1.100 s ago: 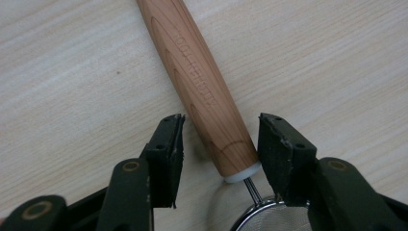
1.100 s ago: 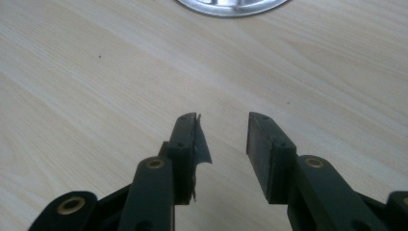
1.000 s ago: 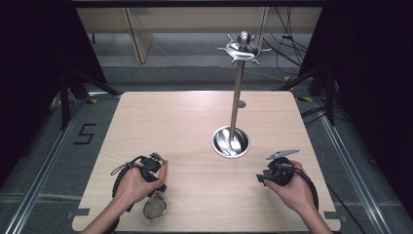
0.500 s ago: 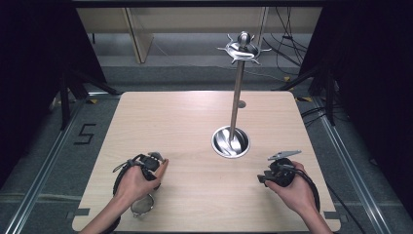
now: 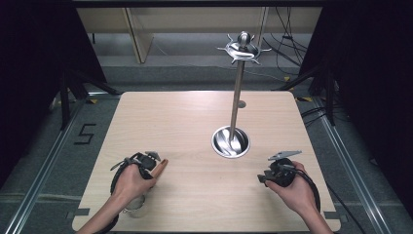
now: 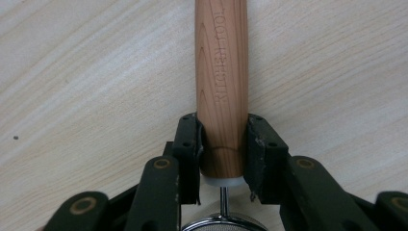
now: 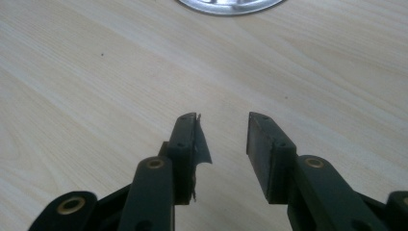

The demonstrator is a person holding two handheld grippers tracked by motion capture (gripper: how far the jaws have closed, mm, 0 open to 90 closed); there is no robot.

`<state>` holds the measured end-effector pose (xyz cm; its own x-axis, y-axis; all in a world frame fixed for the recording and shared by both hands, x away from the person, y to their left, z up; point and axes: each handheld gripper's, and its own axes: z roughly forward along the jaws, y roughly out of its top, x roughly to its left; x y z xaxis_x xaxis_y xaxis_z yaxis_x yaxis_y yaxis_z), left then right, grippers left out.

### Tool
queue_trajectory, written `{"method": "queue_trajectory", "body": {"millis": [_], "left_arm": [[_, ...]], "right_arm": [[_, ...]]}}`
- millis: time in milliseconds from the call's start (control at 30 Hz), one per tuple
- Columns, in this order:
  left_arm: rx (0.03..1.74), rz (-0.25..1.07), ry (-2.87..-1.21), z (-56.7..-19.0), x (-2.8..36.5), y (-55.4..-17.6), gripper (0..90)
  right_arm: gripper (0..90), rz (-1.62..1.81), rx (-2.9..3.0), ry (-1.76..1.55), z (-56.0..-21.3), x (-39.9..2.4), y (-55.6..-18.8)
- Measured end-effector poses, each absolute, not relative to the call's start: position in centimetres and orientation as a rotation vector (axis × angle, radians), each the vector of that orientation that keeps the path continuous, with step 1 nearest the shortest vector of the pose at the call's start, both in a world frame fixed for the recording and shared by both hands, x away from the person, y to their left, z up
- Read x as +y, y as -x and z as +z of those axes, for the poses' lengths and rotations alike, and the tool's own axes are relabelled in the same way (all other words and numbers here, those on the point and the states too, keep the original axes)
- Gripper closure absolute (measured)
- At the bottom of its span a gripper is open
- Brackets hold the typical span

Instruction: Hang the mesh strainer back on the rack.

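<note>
At the table's near left edge, the left gripper point(image 6: 222, 159), jaws just closed in, clamps the wooden handle point(image 6: 221, 82) of a small mesh strainer point(image 5: 135, 204) lying flat on the table point(image 5: 195, 126); the right gripper point(image 7: 222, 144) rests part open, holding nothing; beyond stands a steel utensil stand point(image 5: 232, 141)

Evenly lit from above, bright on the table point(image 5: 195, 126), dark at both sides. Soft shadows, mild glare on steel. Slightly blurred close-ups at bottom edges.
</note>
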<state>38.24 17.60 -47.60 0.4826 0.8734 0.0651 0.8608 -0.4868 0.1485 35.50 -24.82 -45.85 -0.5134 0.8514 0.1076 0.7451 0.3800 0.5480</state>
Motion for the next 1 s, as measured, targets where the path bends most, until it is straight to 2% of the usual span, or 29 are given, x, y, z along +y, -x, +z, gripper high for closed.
{"method": "queue_trajectory", "body": {"millis": [100,333,767,1000], "left_arm": [[1.552,0.167,-2.592,-47.4,17.8,-38.1,67.9],[1.467,0.2,-2.456,-46.6,18.5,-37.9,67.9],[1.293,0.358,-2.188,-44.5,18.6,-37.7,67.9],[1.217,0.377,-2.122,-43.8,18.6,-37.5,67.9]], "right_arm": [[64.7,0.825,2.439,-1.439,-45.8,-24.8,-35.5],[64.7,0.827,2.437,-1.435,-45.8,-24.8,-35.5],[64.7,0.841,2.412,-1.447,-45.5,-24.9,-35.4],[64.6,0.854,2.388,-1.457,-45.4,-25.0,-35.4]]}}
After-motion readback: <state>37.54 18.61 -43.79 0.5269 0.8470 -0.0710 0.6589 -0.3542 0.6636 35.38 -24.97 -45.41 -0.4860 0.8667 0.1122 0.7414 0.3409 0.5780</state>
